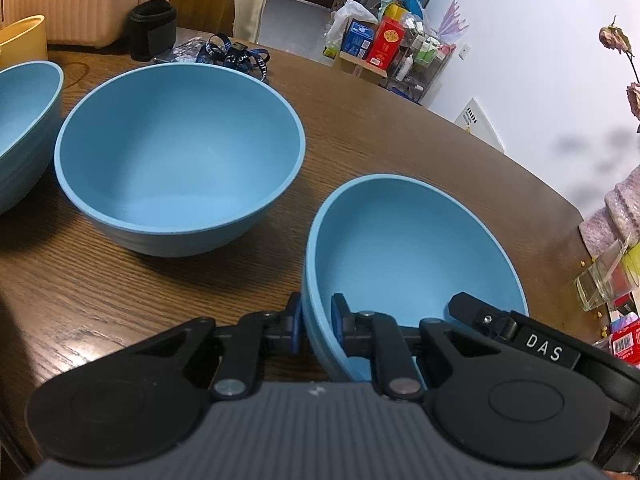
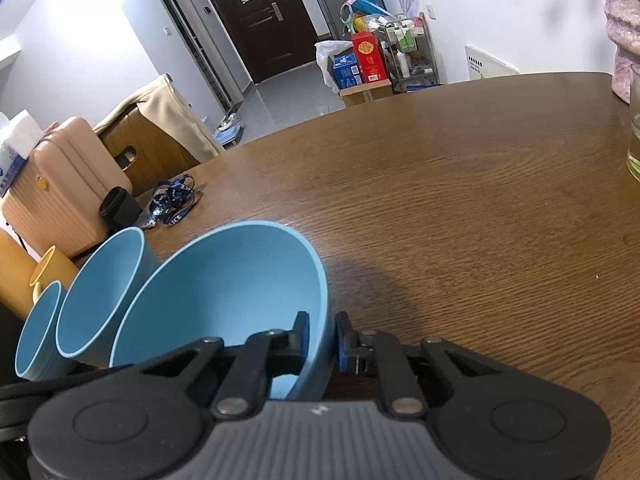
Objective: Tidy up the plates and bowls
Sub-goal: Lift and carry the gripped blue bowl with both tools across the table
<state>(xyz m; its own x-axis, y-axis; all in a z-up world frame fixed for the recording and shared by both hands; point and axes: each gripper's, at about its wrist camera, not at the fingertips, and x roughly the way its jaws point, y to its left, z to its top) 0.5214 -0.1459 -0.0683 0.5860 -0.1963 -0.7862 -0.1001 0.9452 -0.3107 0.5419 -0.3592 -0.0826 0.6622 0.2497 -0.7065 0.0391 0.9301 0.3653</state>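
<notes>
1. My left gripper [image 1: 316, 322] pinches the near-left rim of a round, matte blue plastic bowl [image 1: 416, 256], one pad inside the wall, one outside.
2. My right gripper [image 2: 322, 340] clamps the same bowl's right rim.
3. It sits on the brown wooden table [image 1: 400, 136] (two more blue bowls [image 1: 180, 152] stand to its left).
</notes>
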